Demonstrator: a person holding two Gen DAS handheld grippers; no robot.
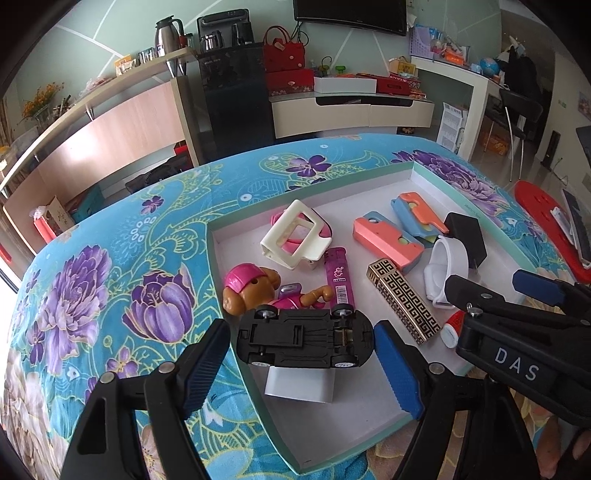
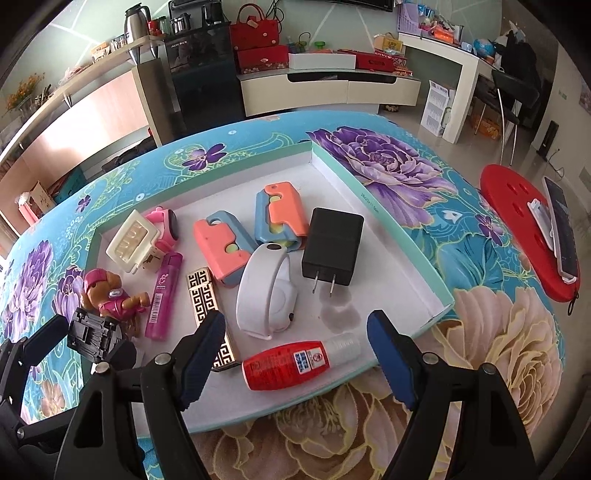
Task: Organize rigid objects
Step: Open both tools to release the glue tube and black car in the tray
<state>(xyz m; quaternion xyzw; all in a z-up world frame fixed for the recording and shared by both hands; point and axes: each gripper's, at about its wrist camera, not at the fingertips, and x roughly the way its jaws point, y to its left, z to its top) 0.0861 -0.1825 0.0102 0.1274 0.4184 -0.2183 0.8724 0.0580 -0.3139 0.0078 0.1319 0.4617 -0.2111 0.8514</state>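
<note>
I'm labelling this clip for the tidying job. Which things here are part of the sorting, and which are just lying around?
Part of the job: white tray, upside-down black toy car, dog figure, pink lighter, patterned gold-black lighter, black charger, red bottle.

Lying about: red case with phone, red handbag, thermos.

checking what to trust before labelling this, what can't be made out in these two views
- Toy car: left wrist view shows only its black underside, so its body colour is hidden.
- Gold patterned lighter: right wrist view, near end covered by the right claw finger.
- Red glue bottle: left wrist view, mostly hidden behind the right claw.
- Pink watch: left wrist view, largely covered by the cream plastic frame.
- Box side print: too small to read.
</note>
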